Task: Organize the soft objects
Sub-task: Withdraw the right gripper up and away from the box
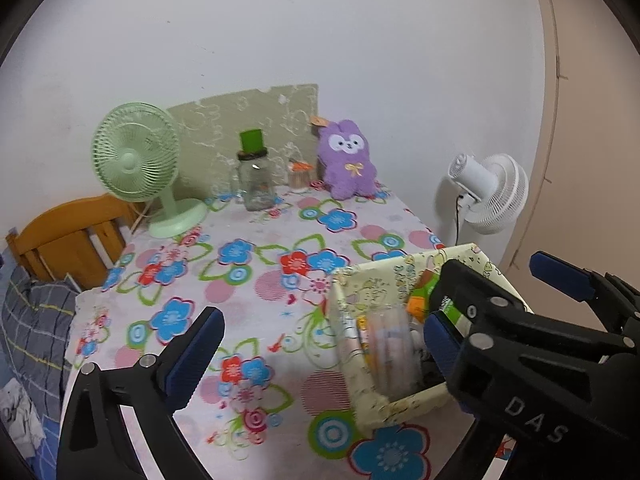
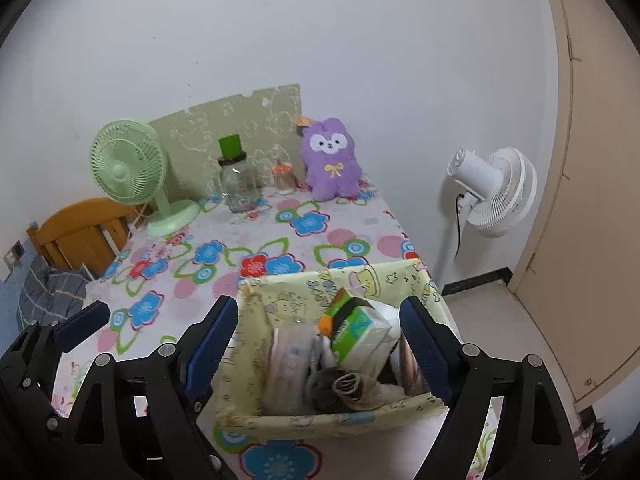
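A purple plush bunny (image 1: 348, 164) (image 2: 330, 164) sits upright at the far edge of the floral-covered table (image 1: 248, 280) (image 2: 168, 280), against the wall. A yellow patterned fabric basket (image 1: 340, 312) (image 2: 320, 420) stands at the near right corner, holding a green-and-white tissue pack (image 2: 360, 332), a clear wrapped roll (image 2: 292, 356) and other soft items. My right gripper (image 2: 318, 342) is open over the basket, with nothing pinched between its fingers. My left gripper (image 1: 318, 346) is open just left of the basket, empty. A finger (image 1: 560, 276) of the right gripper shows at the right edge.
A green desk fan (image 1: 136, 156), a glass jar with a green lid (image 1: 256, 184) and a small orange-topped jar (image 1: 300, 174) stand along the back. A white standing fan (image 2: 492, 192) is beyond the table's right side. A wooden headboard (image 1: 72, 236) and plaid bedding (image 1: 32, 320) lie left.
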Demonstrator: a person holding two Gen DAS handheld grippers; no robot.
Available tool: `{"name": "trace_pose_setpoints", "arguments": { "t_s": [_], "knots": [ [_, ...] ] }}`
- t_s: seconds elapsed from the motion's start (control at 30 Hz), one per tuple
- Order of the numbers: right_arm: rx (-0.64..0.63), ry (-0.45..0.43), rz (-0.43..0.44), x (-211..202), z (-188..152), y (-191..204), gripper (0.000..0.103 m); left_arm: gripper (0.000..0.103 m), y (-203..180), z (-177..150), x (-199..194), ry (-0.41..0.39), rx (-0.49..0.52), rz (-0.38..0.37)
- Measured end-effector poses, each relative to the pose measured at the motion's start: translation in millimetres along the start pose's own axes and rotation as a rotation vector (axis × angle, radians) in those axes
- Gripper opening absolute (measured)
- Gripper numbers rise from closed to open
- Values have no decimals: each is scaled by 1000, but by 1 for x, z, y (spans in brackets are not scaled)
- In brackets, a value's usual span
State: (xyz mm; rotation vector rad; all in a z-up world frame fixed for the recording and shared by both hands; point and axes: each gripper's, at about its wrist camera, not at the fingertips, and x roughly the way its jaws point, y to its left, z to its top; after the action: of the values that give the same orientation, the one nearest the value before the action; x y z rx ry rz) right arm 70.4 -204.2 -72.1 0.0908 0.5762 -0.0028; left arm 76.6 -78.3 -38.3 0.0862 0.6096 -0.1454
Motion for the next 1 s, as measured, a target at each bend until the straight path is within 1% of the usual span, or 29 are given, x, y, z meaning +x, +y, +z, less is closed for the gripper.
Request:
{"name": "trace_pose_setpoints", "arguments": {
  "t_s": [0.2, 0.33, 0.47, 0.83, 1.0],
  "knots": [
    [-16, -39, 9, -23, 0, 17, 86, 102, 20, -2, -26, -40, -22, 22],
    [-24, -73, 15, -41, 1, 27, 86, 103, 33, -3, -43, -72, -37, 52],
    [-29, -106, 20, -56, 3, 34, 89, 103, 45, -4, -58, -104, -56, 79],
    [-42, -174, 23, -88, -1, 46, 91, 103, 76, -12, -88, -161, -104, 128],
    [-47, -193, 19, -97, -3, 48, 92, 103, 85, -18, -102, -193, -118, 136]
  ]
}}
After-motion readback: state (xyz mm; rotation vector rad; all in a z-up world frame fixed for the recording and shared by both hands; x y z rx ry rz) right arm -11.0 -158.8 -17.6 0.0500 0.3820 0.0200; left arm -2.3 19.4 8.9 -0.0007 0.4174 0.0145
